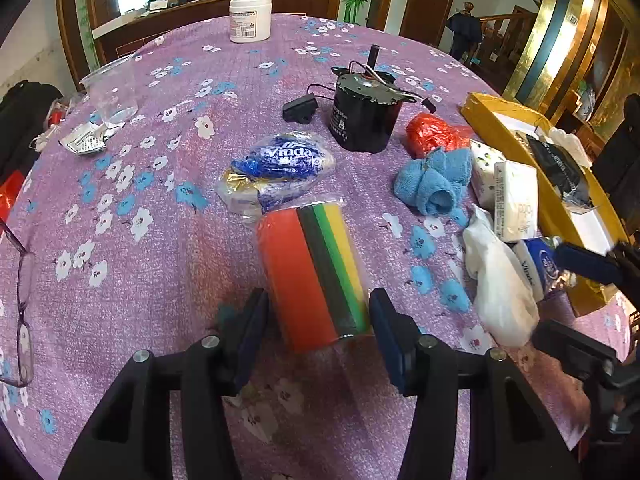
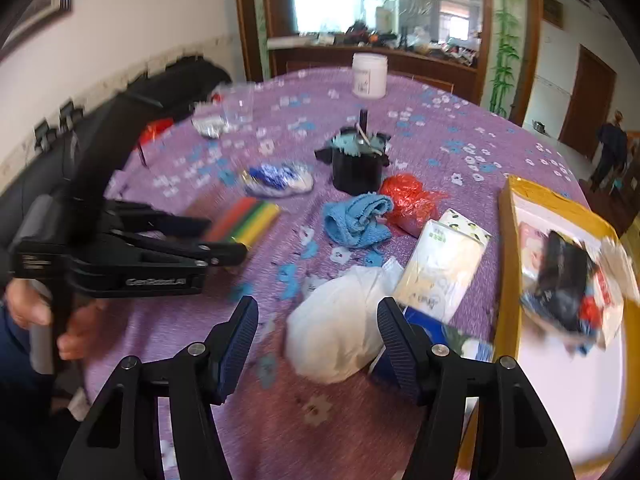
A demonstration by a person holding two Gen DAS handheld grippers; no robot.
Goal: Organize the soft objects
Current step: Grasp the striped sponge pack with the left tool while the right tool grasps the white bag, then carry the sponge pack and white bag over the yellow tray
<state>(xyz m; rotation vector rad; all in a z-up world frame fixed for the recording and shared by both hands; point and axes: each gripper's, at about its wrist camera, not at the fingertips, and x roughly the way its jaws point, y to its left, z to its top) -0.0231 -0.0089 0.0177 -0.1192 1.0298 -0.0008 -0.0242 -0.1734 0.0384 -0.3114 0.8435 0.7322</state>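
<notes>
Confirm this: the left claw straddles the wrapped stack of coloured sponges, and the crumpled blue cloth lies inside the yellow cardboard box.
One error. The crumpled blue cloth lies on the purple flowered tablecloth, outside the yellow cardboard box; the left wrist view shows it. The left claw does straddle the wrapped stack of coloured sponges.

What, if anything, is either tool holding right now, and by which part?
Nothing is gripped yet. The left tool straddles the sponge pack's near end; the right tool straddles the white bag.

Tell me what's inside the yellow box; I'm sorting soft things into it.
Inside the yellow box: a black packet atop a crumpled clear wrapper, with red and blue bits showing. What lies under them is covered.
</notes>
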